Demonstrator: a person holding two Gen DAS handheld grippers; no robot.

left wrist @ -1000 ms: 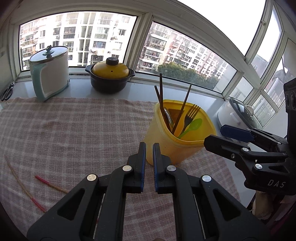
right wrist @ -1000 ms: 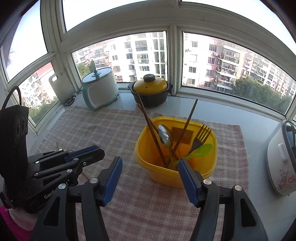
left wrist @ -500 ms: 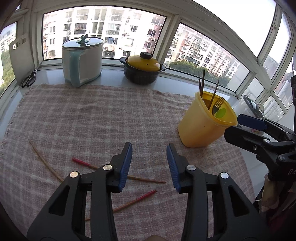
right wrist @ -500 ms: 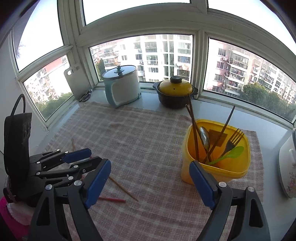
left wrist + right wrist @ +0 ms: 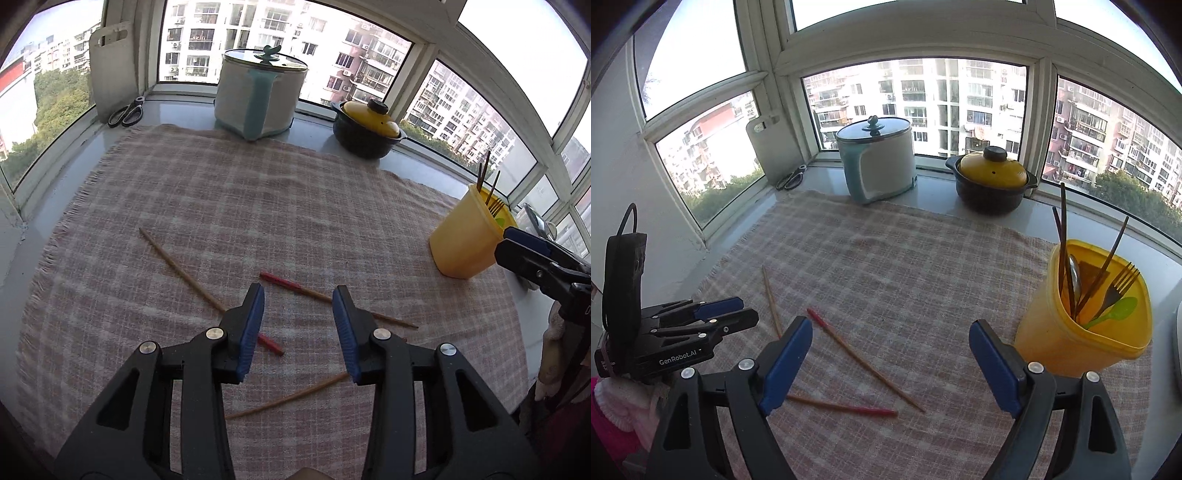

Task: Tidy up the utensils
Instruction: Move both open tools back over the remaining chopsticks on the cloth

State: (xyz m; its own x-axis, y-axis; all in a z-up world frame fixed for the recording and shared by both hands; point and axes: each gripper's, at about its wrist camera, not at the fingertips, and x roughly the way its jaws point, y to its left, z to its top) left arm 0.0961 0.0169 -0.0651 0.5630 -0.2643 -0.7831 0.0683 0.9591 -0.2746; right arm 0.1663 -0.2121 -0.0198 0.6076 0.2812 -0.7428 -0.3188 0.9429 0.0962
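the left tongs (image 5: pixel 298 328) hang wide and empty over the loose chopsticks (image 5: pixel 332 299) on the bench cloth, well apart from the yellow cup (image 5: pixel 469 236). right tongs (image 5: pixel 890 363) also wide, empty. next step, i think: lower and pinch one chopstick.

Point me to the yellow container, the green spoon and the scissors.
yellow container (image 5: pixel 1067 343), right wrist view, on its outer side wall.
green spoon (image 5: pixel 1121 308), right wrist view, on the bowl sticking out above the rim.
scissors (image 5: pixel 125 112), left wrist view, on the handles.
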